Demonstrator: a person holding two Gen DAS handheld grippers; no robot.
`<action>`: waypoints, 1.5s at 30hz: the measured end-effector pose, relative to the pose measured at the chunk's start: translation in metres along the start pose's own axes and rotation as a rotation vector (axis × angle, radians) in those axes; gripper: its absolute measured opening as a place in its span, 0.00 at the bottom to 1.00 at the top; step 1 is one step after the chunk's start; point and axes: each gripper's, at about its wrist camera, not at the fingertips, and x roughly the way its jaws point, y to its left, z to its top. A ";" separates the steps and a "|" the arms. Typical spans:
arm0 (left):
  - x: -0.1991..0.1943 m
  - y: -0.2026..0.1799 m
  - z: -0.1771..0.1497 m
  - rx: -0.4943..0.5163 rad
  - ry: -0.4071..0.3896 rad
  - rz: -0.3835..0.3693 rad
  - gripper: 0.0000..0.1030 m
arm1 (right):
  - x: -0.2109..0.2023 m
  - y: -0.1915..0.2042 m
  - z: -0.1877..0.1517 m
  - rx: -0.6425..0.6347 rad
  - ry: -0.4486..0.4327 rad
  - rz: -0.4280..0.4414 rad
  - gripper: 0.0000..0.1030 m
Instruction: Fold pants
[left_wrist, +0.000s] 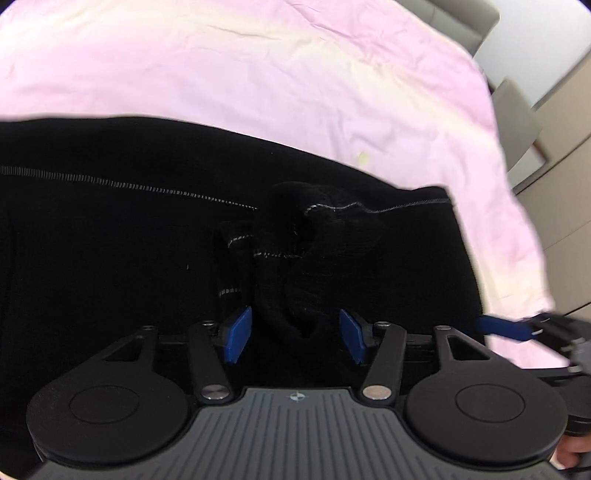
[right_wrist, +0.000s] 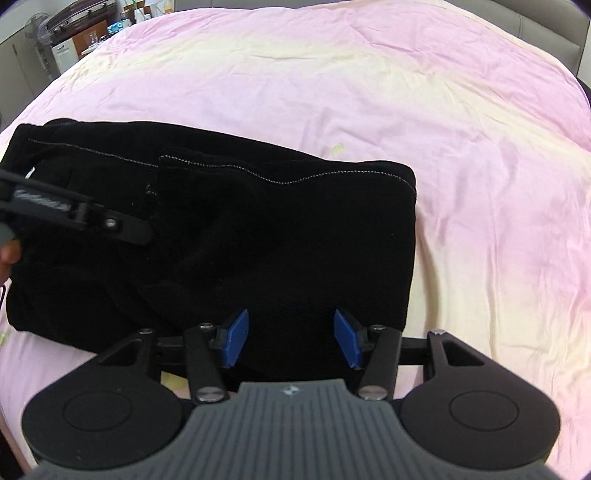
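Folded black pants (right_wrist: 229, 236) under both claws, left claw (left_wrist: 295, 332) & right claw (right_wrist: 291, 338) apart, fabric bunch betw. left pads.

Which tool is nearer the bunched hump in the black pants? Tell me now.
Left. The left tool hangs right over the bunched hump, which rises between its open pads. The right tool is farther along the pants, over flat cloth.

left gripper (left_wrist: 295, 334) points steeply down, blue pads (left_wrist: 239, 334) apart, a bunched fold of black cloth rising between them, not pinched; right gripper (right_wrist: 291, 338) also angled down, pads (right_wrist: 236, 339) spread, nothing clamped; each gripper shows at the edge of the other's view, a fingertip (right_wrist: 8, 254) behind the left one
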 end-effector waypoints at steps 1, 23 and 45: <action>0.003 -0.006 -0.001 0.030 -0.006 0.026 0.51 | 0.000 -0.001 -0.002 -0.003 -0.009 0.005 0.48; -0.057 0.064 -0.036 -0.229 -0.051 -0.062 0.43 | -0.014 -0.045 -0.035 0.112 -0.043 0.050 0.54; -0.008 0.028 -0.006 -0.141 -0.114 -0.030 0.34 | -0.002 -0.050 -0.026 0.128 -0.047 0.017 0.58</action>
